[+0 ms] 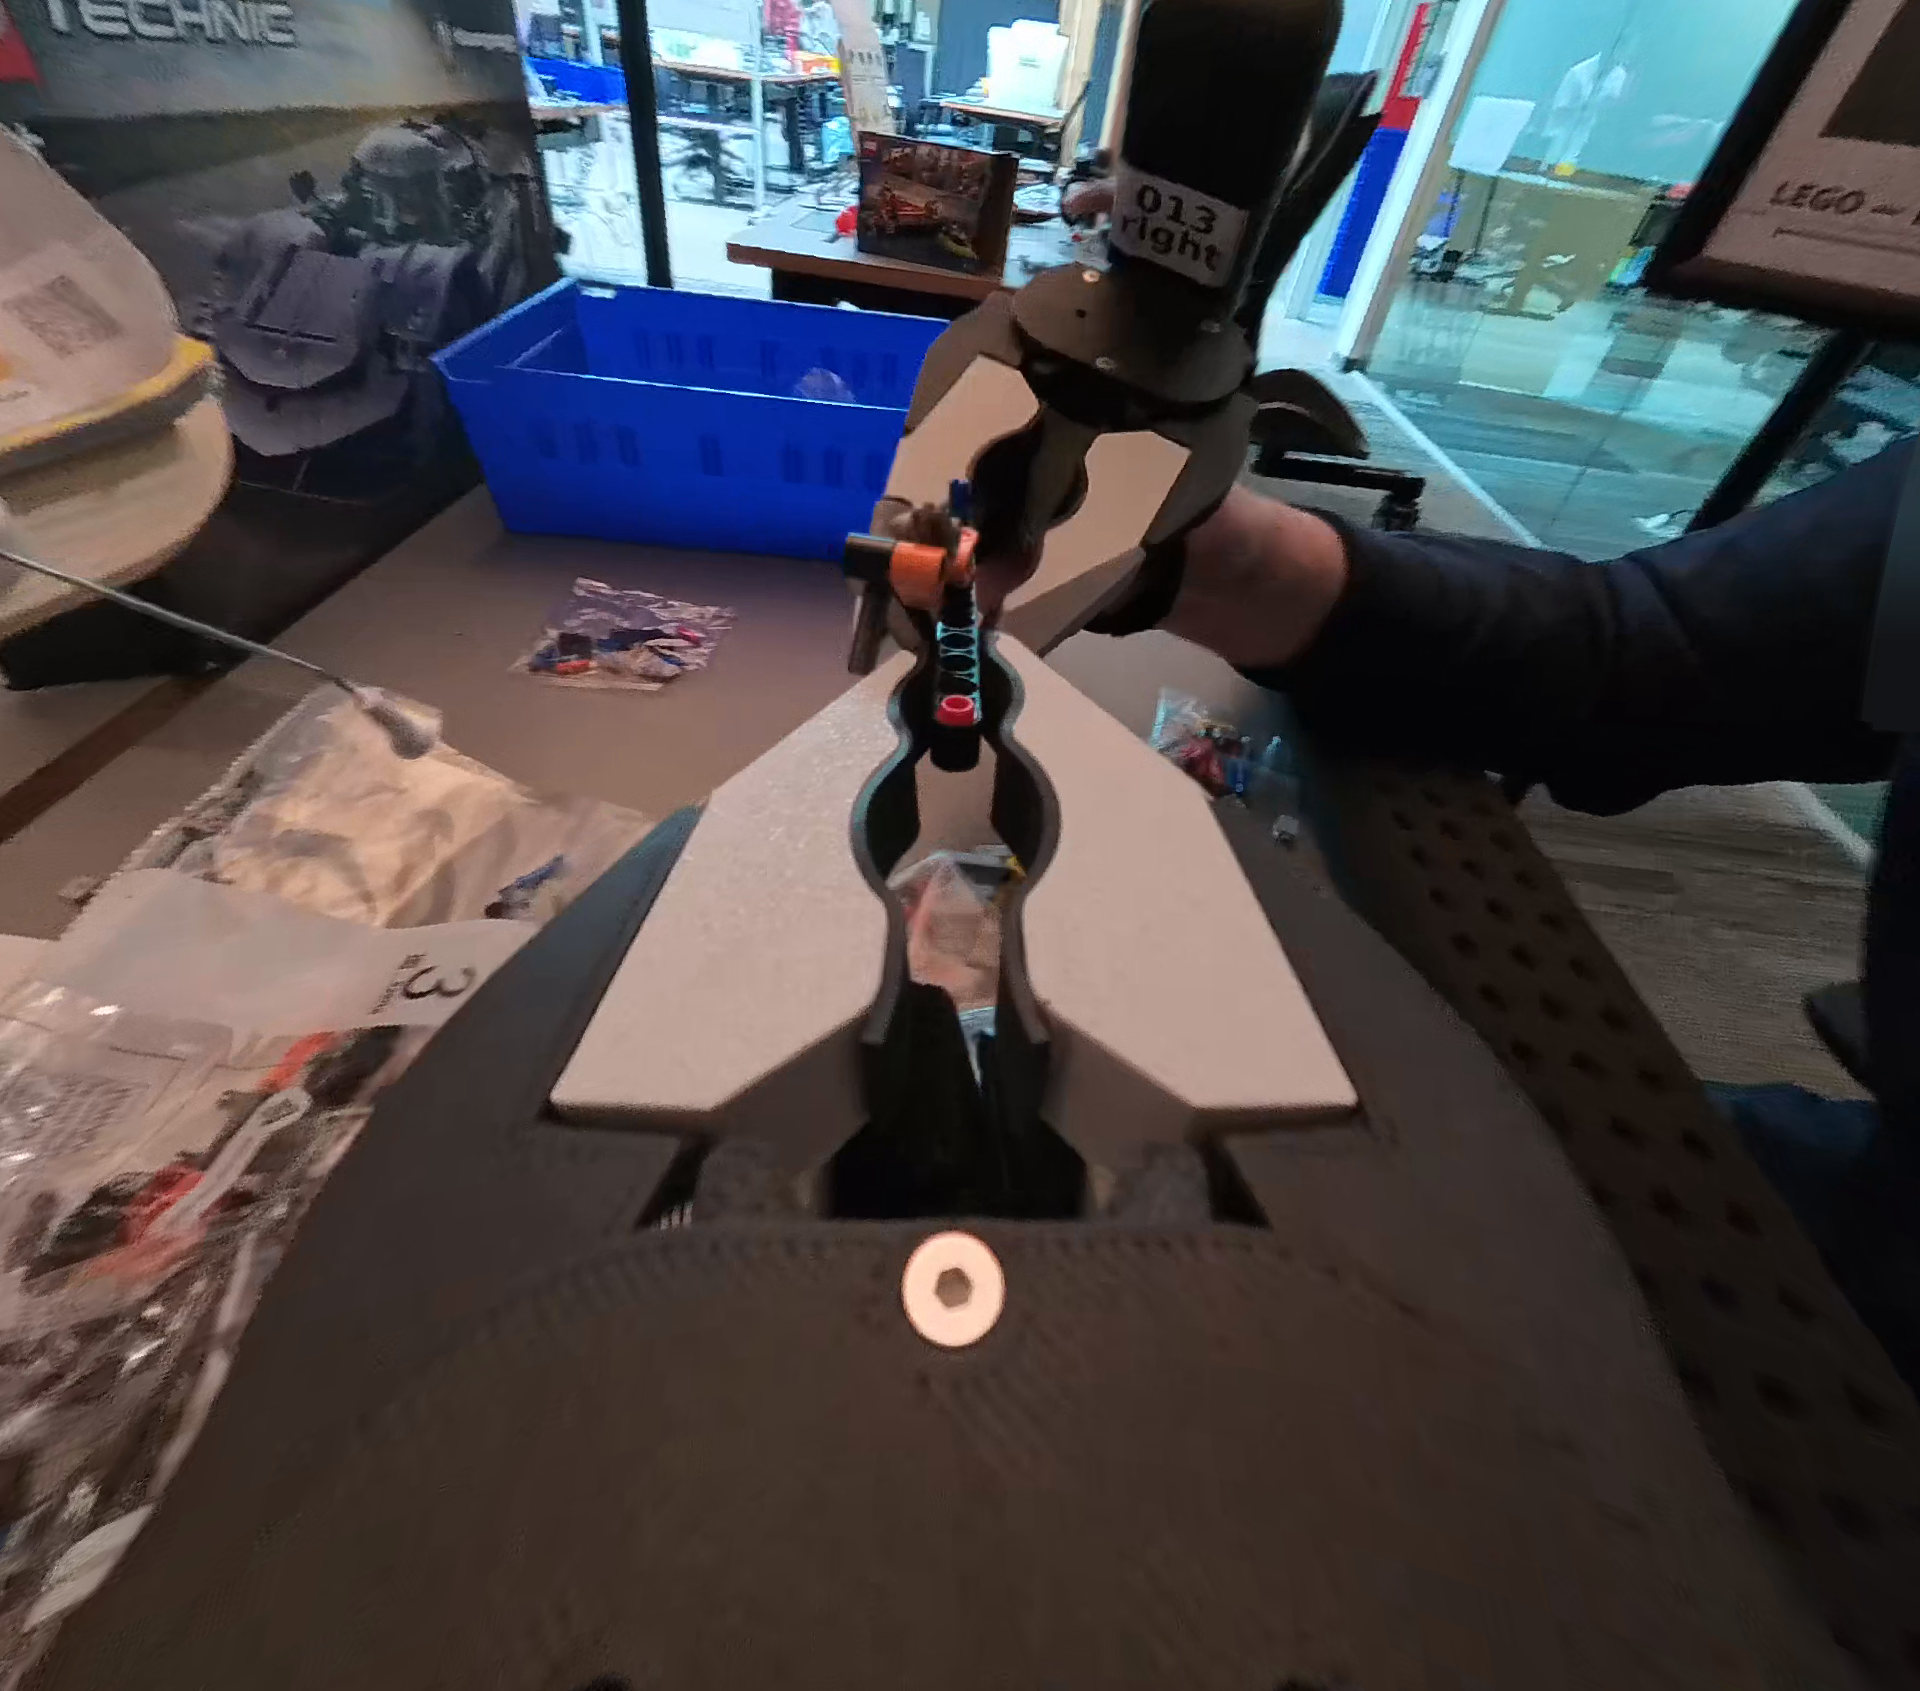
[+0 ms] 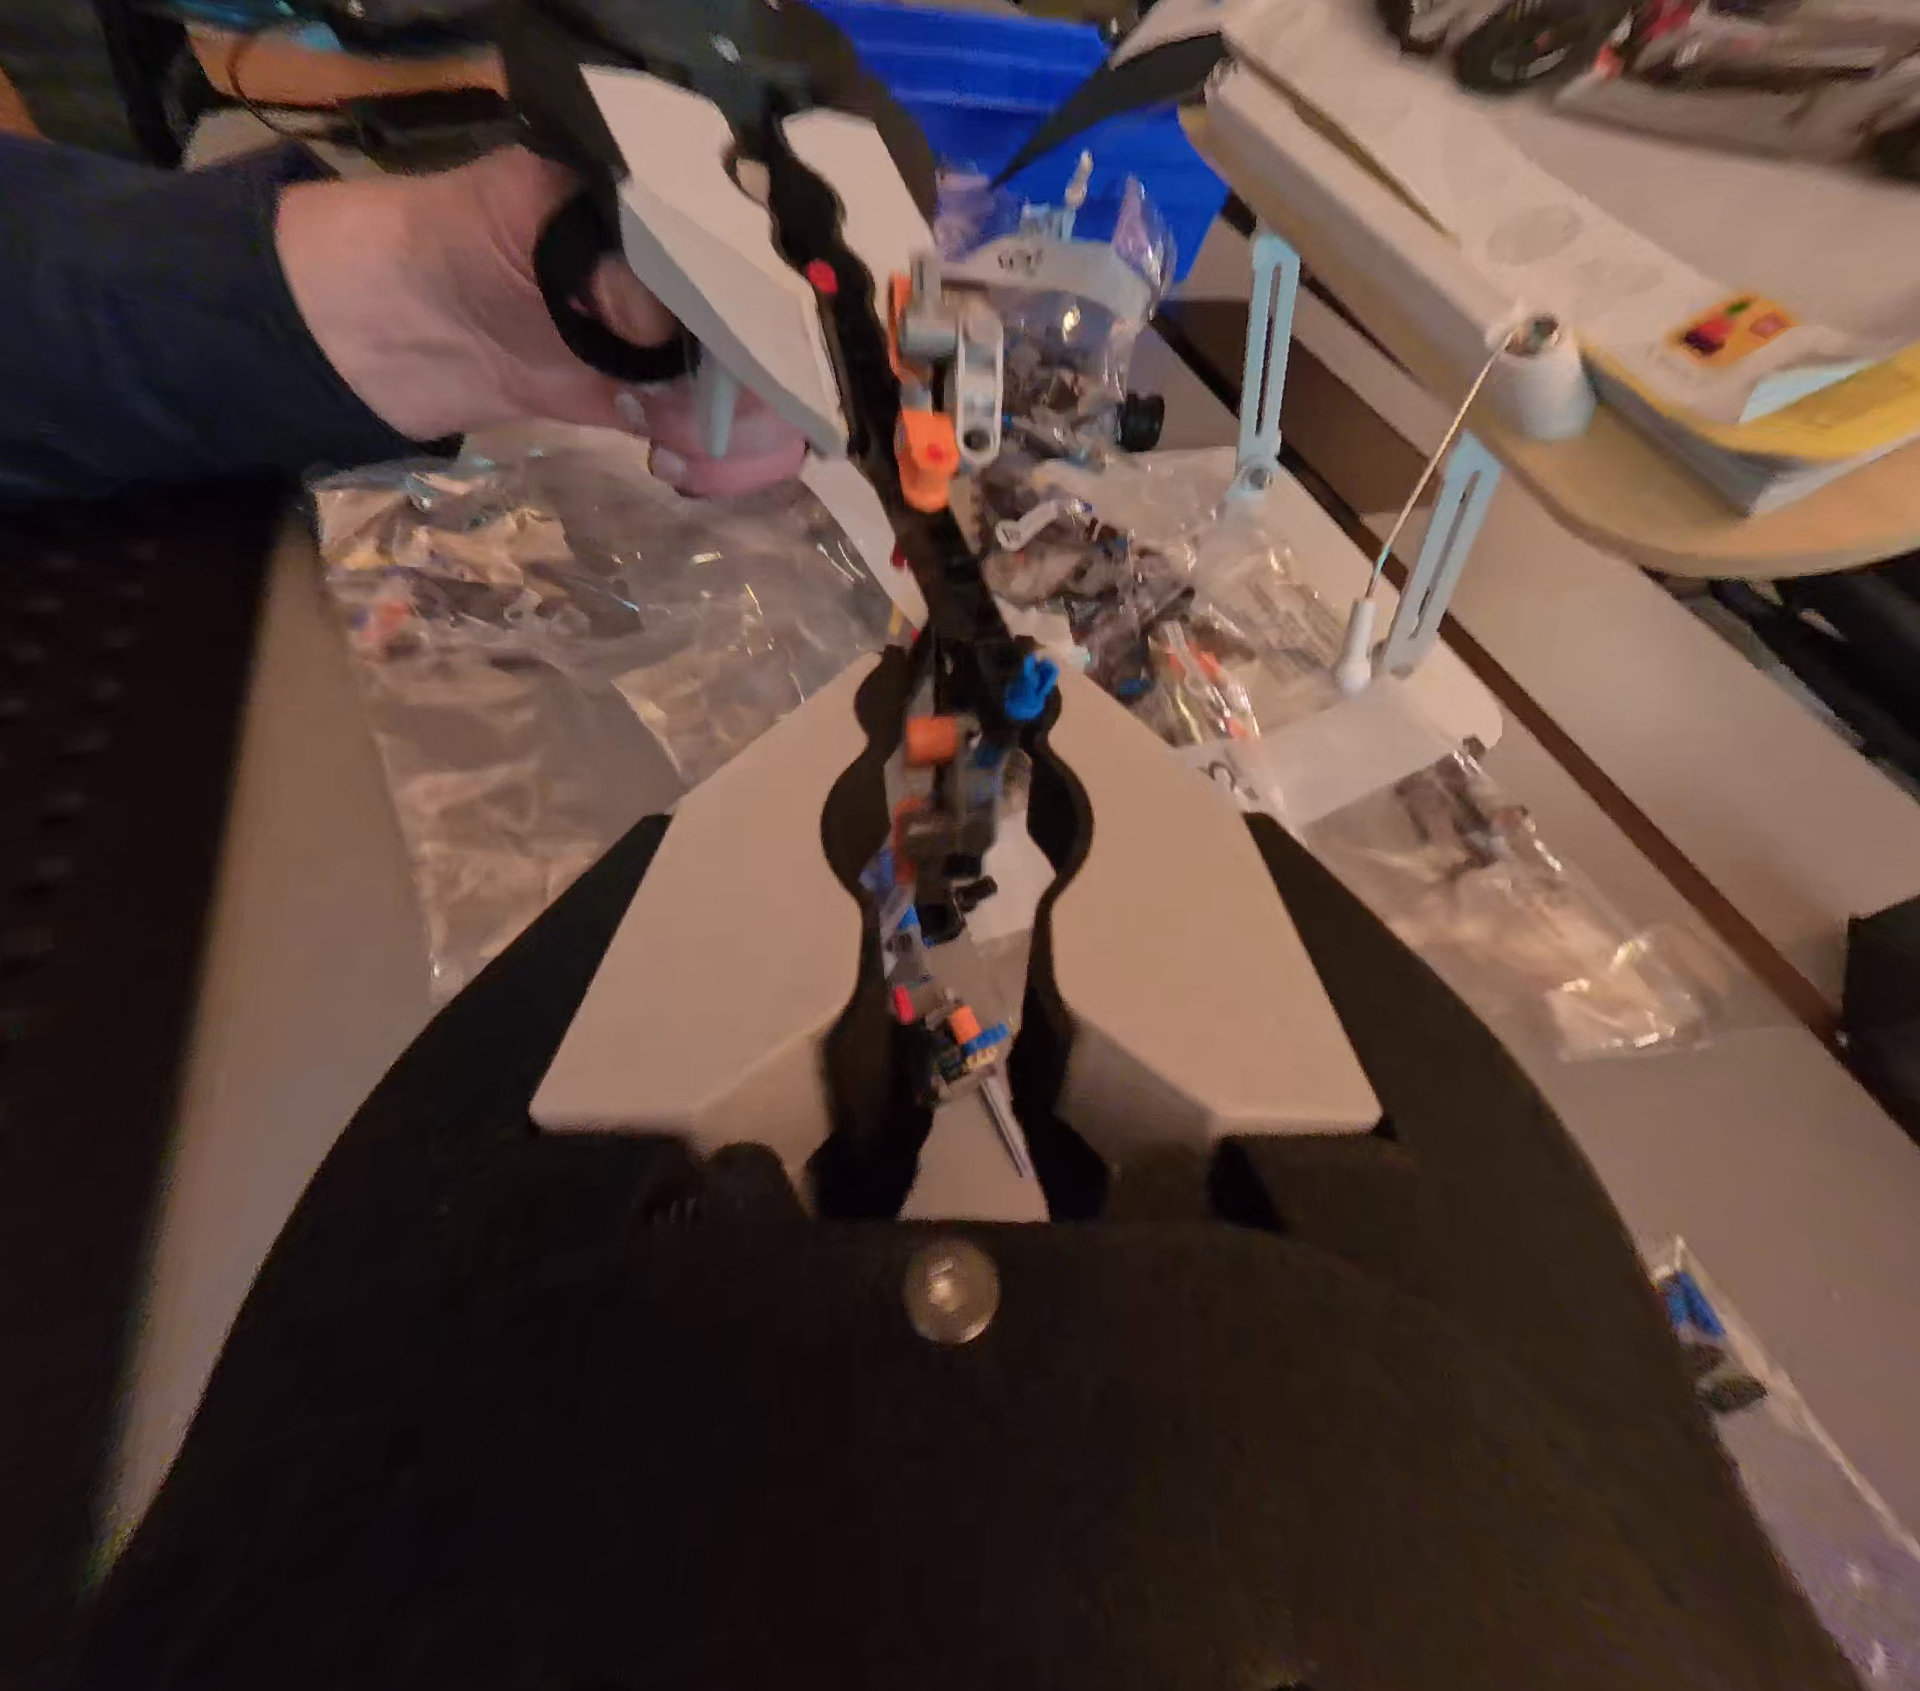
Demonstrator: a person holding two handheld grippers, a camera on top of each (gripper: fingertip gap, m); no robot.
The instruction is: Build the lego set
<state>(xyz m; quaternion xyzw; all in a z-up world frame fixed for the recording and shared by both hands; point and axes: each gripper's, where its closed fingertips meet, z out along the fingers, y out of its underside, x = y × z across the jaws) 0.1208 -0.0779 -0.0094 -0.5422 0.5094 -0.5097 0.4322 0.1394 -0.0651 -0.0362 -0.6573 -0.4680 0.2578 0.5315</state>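
Lego assembly [image 1: 940, 602] pinched between left gripper [image 1: 956, 685] and right gripper [image 2: 961, 675], both bearing labels.

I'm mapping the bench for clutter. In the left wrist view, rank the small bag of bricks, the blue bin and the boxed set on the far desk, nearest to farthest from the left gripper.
1. Small bag of bricks: on the table, ahead and left of the left gripper.
2. Blue bin: behind the bag, at the table's back.
3. Boxed set: on the far desk beyond the bin.

Left tongs [image 1: 961, 685]: closed, held level above the bench [image 1: 436, 633]. Right tongs [image 2: 961, 685]: closed, met tip to tip, gripped by a hand [image 1: 1247, 571].
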